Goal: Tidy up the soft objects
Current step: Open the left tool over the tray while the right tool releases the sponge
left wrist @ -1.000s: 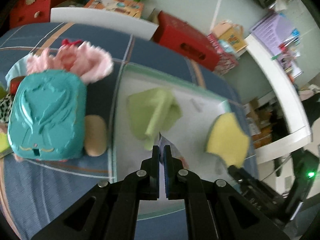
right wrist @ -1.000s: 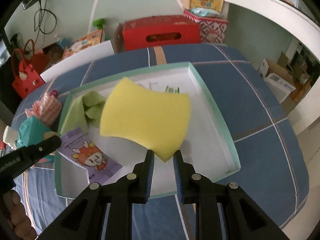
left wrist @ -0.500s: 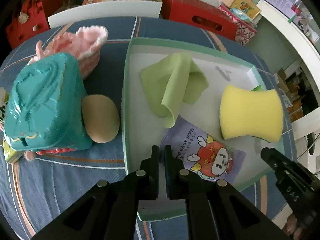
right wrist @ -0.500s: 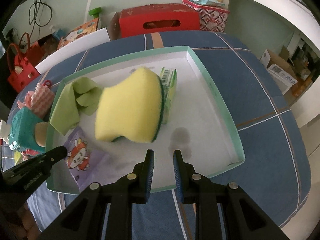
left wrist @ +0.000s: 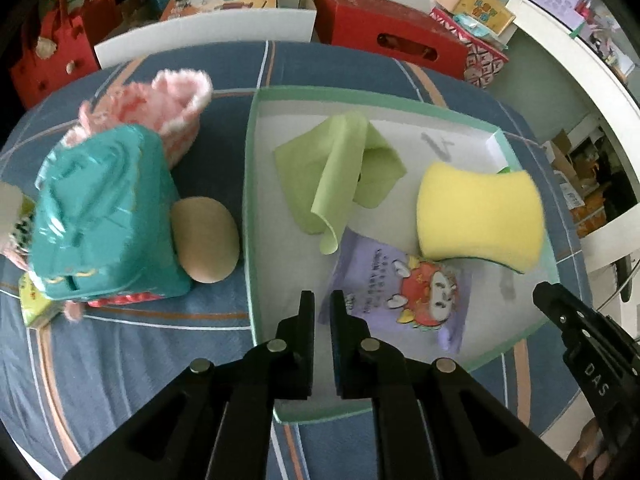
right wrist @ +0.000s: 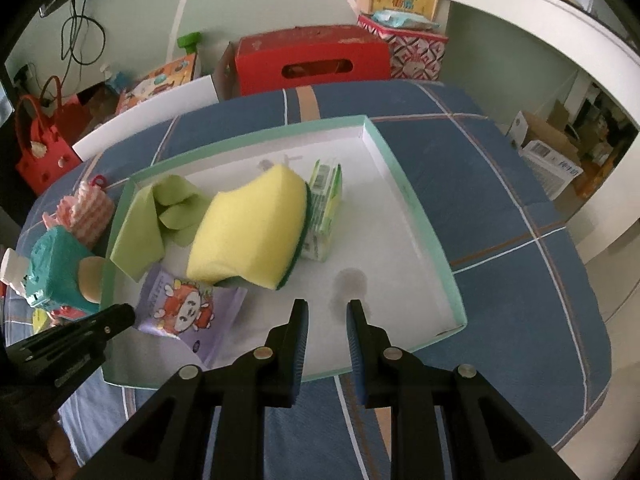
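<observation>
A white tray with a mint-green rim (left wrist: 250, 200) (right wrist: 412, 200) lies on the blue checked cloth. In it are a crumpled green cloth (left wrist: 336, 168) (right wrist: 148, 224), a yellow sponge (left wrist: 480, 212) (right wrist: 252, 232) leaning on a green tissue pack (right wrist: 324, 212), and a purple wipes packet (left wrist: 412, 292) (right wrist: 184, 308). My left gripper (left wrist: 322, 300) hovers over the tray's near-left corner, shut, holding nothing. My right gripper (right wrist: 327, 308) hangs over the tray's near edge, open and empty.
Left of the tray sit a teal pouch (left wrist: 100, 216), a beige egg-shaped squishy (left wrist: 206, 234) and a pink fluffy basket (left wrist: 176, 108). Beyond the table stand a red box (right wrist: 312, 60), a red bag (right wrist: 40, 148) and cartons. A white shelf curves along the right.
The purple packet left my left gripper and now lies flat in the tray. The yellow sponge left my right gripper and rests against the green pack. The left view has rolled.
</observation>
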A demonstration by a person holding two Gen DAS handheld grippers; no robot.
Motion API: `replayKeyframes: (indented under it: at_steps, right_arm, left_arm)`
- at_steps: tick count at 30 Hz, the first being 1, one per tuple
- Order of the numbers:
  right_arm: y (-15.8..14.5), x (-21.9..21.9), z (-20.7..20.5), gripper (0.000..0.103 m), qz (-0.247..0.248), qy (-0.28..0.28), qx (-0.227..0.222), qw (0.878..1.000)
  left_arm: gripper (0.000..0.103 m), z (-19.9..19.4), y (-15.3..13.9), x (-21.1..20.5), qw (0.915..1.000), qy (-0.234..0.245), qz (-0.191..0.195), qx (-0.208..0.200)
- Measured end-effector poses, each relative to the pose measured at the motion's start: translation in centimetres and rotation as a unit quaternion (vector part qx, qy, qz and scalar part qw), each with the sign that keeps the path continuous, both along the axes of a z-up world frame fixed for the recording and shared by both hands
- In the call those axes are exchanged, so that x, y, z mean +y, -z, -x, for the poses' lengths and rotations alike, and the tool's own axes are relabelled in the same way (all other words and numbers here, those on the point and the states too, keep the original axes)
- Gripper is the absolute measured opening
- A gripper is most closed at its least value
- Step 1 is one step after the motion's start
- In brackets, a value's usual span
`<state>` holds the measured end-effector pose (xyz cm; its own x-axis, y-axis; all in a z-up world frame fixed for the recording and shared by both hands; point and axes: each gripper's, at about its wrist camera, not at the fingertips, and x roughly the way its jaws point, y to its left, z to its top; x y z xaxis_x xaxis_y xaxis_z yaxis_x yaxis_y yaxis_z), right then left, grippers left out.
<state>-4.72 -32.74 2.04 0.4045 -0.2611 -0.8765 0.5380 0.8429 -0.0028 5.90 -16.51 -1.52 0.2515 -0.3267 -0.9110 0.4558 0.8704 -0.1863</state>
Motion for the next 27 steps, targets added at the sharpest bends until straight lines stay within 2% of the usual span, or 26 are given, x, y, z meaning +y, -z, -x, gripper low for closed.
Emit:
replayKeyframes:
  at_steps: [3, 5, 7, 10, 12, 13, 14, 15, 17, 21, 27]
  right_arm:
    - [-0.5, 0.3, 0.2, 0.022, 0.007, 0.001, -0.002, 1.000]
    - [-0.8, 0.5, 0.2, 0.022, 0.012, -0.003, -0.005, 1.000]
    - [-1.0, 0.6, 0.0, 0.022, 0.015, -0.005, -0.006, 1.000]
    - [-0.9, 0.8, -0.1, 0.022, 0.016, -0.010, -0.001, 1.000]
    - [-0.7, 0.8, -0.2, 0.024, 0.018, -0.010, 0.006, 1.000]
    - [-0.6, 0.7, -0.3, 0.026, 0.020, -0.007, 0.010, 1.000]
    - [-0.4, 0.6, -0.4, 0.034, 0.020, -0.003, 0.014, 1.000]
    - [-0.3, 0.5, -0.4, 0.054, 0.019, 0.000, 0.017, 1.000]
    - [-0.2, 0.3, -0.3, 0.072, 0.018, 0.009, 0.018, 1.000]
    - [-0.3, -0.3, -0.1, 0.072, 0.015, 0.020, 0.015, 1.000]
    - [0.4, -0.9, 0.0, 0.078, 0.010, 0.035, 0.029, 0.999]
  left_arm:
    - [0.015, 0.4, -1.3, 0.4, 0.9999, 0.002, 0.010, -0.010]
    - [0.032, 0.6, -2.1, 0.7, 0.9996, 0.000, 0.010, -0.025]
    - [0.039, 0.7, -2.7, 1.0, 0.9992, -0.004, 0.007, -0.039]
    - [0.042, 0.5, -2.9, 1.4, 0.9990, -0.011, -0.001, -0.045]
    - [0.053, 0.4, -3.0, 1.7, 0.9989, -0.011, -0.006, -0.046]
    - [0.064, 0.4, -3.0, 1.7, 0.9987, -0.011, -0.009, -0.048]
    - [0.071, 0.4, -3.0, 1.7, 0.9986, -0.010, -0.010, -0.051]
    - [0.073, 0.5, -3.0, 1.3, 0.9984, -0.008, -0.010, -0.055]
    - [0.077, 0.5, -3.2, 0.9, 0.9980, -0.001, -0.010, -0.062]
    - [0.087, 0.8, -3.3, 0.2, 0.9971, 0.008, -0.018, -0.074]
    - [0.089, 0.8, -3.5, 0.2, 0.9960, 0.006, -0.023, -0.086]
